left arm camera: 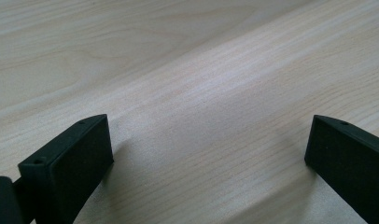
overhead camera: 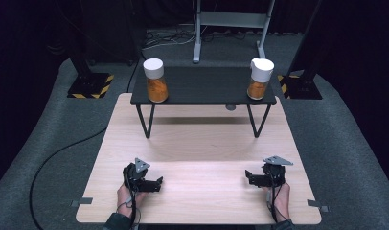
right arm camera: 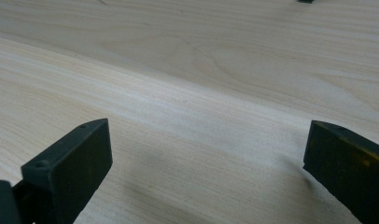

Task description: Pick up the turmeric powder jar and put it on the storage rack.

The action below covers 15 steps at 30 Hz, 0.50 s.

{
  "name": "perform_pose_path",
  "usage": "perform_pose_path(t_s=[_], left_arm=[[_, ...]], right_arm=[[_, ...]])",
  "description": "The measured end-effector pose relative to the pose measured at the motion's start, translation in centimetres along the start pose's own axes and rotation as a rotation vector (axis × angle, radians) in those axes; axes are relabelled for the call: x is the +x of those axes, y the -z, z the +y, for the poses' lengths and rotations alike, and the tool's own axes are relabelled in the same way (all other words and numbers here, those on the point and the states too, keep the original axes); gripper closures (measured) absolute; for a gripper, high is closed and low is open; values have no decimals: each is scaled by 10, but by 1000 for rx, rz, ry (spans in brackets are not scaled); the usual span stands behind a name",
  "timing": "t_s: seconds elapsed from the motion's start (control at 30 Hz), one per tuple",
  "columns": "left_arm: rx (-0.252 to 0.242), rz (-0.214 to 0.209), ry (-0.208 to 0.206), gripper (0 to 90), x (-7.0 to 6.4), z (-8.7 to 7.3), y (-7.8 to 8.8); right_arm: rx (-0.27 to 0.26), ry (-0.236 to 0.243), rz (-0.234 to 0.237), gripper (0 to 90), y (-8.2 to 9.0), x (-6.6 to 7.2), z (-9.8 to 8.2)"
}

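Observation:
Two clear jars of orange powder with white lids stand on a low black shelf (overhead camera: 202, 86): the left jar (overhead camera: 155, 80) at its left end, the right jar (overhead camera: 259, 79) at its right end. My left gripper (overhead camera: 157, 183) rests low on the wooden table (overhead camera: 202, 139) near the front left, open, its jaws pointing toward the middle. My right gripper (overhead camera: 248, 176) sits at the front right, open, jaws pointing inward. In the left gripper view the left gripper (left arm camera: 208, 144) has bare wood between its wide-apart jaws. The right gripper (right arm camera: 206, 144) likewise holds nothing.
The shelf stands on thin black legs (overhead camera: 147, 122) at the far half of the table. A black cable (overhead camera: 58, 153) runs over the grey carpet at the left. Hazard-striped stand bases (overhead camera: 89, 86) flank the table's far corners.

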<state>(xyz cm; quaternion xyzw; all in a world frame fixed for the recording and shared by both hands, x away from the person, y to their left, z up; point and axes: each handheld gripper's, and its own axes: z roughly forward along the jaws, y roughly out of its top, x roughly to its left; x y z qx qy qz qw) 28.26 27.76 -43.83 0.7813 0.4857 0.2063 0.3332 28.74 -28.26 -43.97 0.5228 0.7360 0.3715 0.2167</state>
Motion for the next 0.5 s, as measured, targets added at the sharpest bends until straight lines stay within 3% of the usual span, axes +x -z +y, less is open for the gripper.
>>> perform_pose_path(t_s=[0.3,0.5], left_arm=[[0,-1,-2,1,0,0,0],[-1,-1,-2,1,0,0,0]], right_arm=[[-1,25,-7,0,1,4,-1],[-15,8,6,0,2,0,-4]])
